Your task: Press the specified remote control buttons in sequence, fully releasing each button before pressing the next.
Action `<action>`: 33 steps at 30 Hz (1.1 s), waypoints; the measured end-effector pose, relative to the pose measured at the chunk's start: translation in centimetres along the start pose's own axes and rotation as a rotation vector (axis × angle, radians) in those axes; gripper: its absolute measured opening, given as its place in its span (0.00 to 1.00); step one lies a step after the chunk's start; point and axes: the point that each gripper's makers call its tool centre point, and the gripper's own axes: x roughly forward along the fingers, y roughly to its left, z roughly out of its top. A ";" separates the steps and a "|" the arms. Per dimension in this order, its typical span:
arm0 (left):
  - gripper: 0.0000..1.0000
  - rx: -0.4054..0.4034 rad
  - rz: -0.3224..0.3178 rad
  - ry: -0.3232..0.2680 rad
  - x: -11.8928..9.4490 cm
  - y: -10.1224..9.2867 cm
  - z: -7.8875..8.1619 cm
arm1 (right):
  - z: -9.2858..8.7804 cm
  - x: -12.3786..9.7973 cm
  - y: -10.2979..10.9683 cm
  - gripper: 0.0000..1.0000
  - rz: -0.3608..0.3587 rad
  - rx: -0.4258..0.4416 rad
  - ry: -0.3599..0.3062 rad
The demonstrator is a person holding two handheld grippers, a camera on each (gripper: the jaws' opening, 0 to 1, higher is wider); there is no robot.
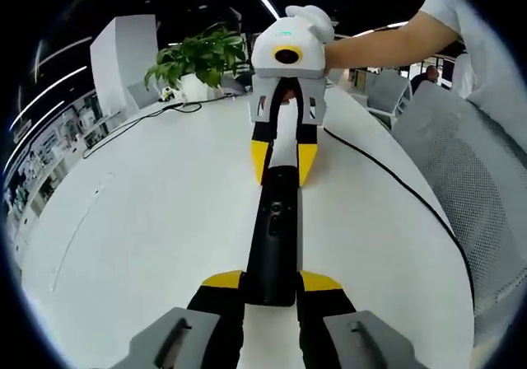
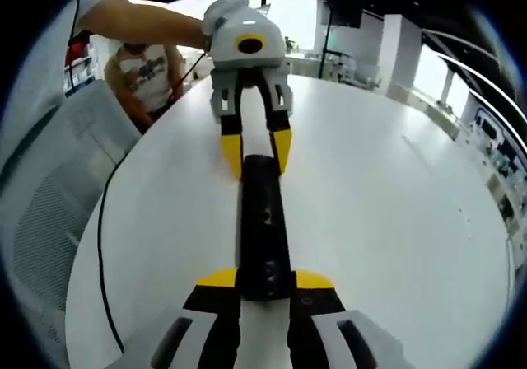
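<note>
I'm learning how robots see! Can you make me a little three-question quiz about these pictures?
1. True or false: the remote lies on the white table with one gripper at each end.
2. What colour are the gripper tips? A. yellow B. red C. green
3. Fill in: beyond the table's far end, in the left gripper view, stands a green ____.

Key
1. True. The left gripper has its jaws beside the near end, and the right gripper has its jaws beside the far end; whether they squeeze it, I cannot tell.
2. A
3. plant
</note>
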 end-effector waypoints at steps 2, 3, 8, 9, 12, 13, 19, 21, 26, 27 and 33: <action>0.23 0.001 0.000 0.000 0.0 0.1 0.0 | 0.0 0.0 0.0 0.18 -0.003 0.000 0.001; 0.23 0.000 -0.001 0.001 0.1 0.1 0.1 | 0.0 0.0 -0.1 0.18 -0.003 0.002 0.001; 0.23 0.010 0.003 0.006 0.3 0.3 0.3 | -0.2 -0.1 -0.3 0.18 -0.011 -0.004 0.003; 0.23 0.015 0.005 0.008 0.3 0.4 0.3 | -0.2 -0.2 -0.4 0.18 -0.013 -0.004 0.003; 0.23 0.024 0.010 0.008 0.4 0.7 0.5 | -0.3 -0.4 -0.7 0.18 -0.025 -0.011 0.001; 0.23 0.026 0.012 0.007 0.4 0.8 0.6 | -0.2 -0.5 -0.8 0.18 -0.027 -0.012 0.001; 0.23 0.042 0.029 0.002 0.2 2.1 1.2 | 0.2 -1.0 -2.2 0.18 -0.061 -0.036 -0.006; 0.23 0.055 0.035 0.006 0.1 2.8 1.4 | 0.3 -1.1 -2.9 0.18 -0.072 -0.044 -0.006; 0.23 0.081 0.048 0.004 -0.1 4.9 1.8 | 0.7 -1.5 -4.7 0.18 -0.103 -0.061 -0.008; 0.23 0.083 0.051 0.004 -0.1 5.4 1.9 | 0.8 -1.6 -5.2 0.18 -0.109 -0.063 -0.008; 0.23 0.105 0.071 0.003 0.0 7.9 2.3 | 0.8 -1.8 -7.8 0.18 -0.136 -0.078 -0.004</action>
